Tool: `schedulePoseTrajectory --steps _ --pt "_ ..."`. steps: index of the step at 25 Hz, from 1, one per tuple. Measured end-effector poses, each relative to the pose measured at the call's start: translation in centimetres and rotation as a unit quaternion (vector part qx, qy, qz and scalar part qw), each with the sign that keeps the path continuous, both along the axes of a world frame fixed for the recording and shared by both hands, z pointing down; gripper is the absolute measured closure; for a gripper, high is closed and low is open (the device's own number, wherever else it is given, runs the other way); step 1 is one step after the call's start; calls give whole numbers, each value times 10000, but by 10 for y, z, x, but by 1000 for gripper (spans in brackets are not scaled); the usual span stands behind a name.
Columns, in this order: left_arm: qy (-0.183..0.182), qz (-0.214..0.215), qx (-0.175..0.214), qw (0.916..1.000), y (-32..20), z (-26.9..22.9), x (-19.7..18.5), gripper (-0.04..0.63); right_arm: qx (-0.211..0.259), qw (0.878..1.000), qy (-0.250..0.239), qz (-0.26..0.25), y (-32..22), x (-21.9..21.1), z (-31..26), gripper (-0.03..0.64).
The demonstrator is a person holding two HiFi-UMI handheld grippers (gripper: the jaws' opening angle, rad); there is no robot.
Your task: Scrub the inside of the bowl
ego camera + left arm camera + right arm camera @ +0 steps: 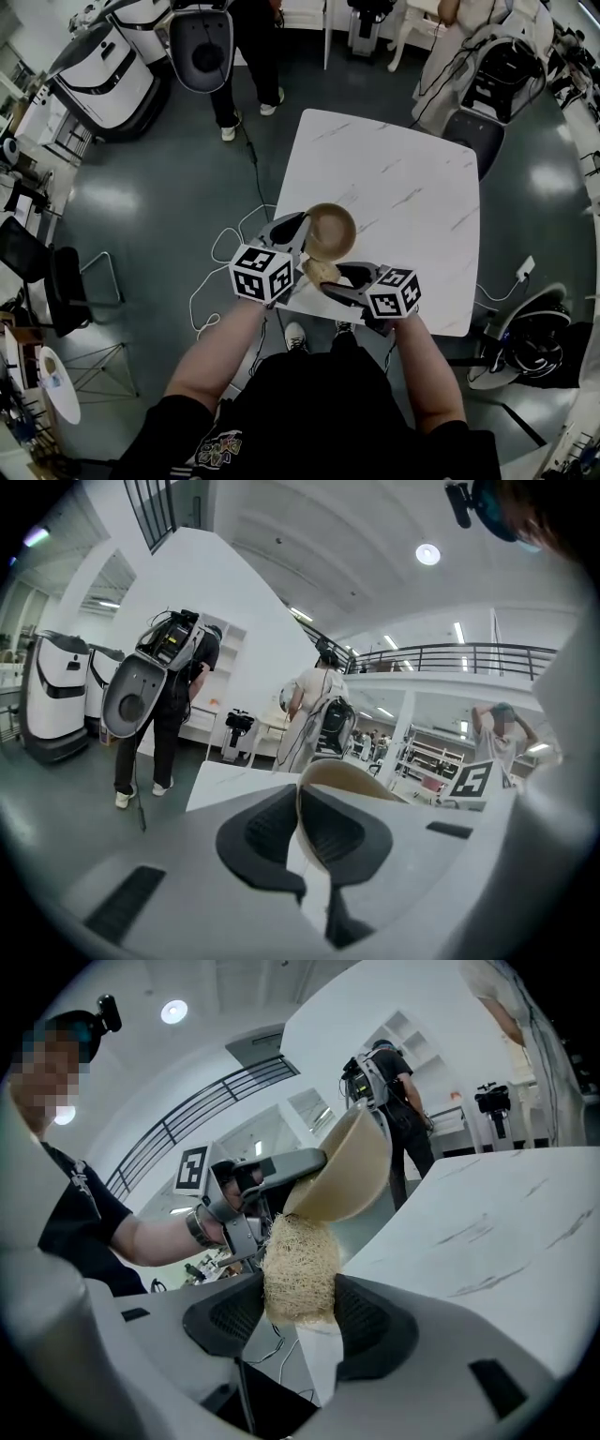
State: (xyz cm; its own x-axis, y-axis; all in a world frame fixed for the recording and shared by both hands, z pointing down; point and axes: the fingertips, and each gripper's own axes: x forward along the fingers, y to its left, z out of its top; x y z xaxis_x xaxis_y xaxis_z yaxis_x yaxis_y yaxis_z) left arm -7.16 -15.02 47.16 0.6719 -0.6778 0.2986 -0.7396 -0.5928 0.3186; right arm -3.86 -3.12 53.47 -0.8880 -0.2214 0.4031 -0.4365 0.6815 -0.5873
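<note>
Head view: the round, light brown, wooden-looking bowl (330,230) is tipping on its side, up in the air by the near edge of the white table (403,178). The left gripper (302,236) is squeezing the bowl's rim, one finger inside and one outside. The right gripper (326,278) is pointing a little down. Its fingers are pinching a tan, scratchy ball-shaped scrubber (322,271), which is sitting right against the bowl's lower side.
</note>
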Motion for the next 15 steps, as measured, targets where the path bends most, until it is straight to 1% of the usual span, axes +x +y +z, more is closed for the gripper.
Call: schedulePoseTrajectory --steps 4,7,10,15 --pt "-24 112 -15 9999 9 3 9 577 57 10000 -16 20 -6 -13 -2 374" --pt "-141 186 26 9997 15 7 11 576 77 9999 -24 88 -7 -13 -2 374" --pt "-205 177 33 9996 14 10 5 577 73 9998 17 172 -7 -6 0 374" --pt "-289 69 9 9996 11 13 -2 575 22 9990 153 425 -8 19 4 377"
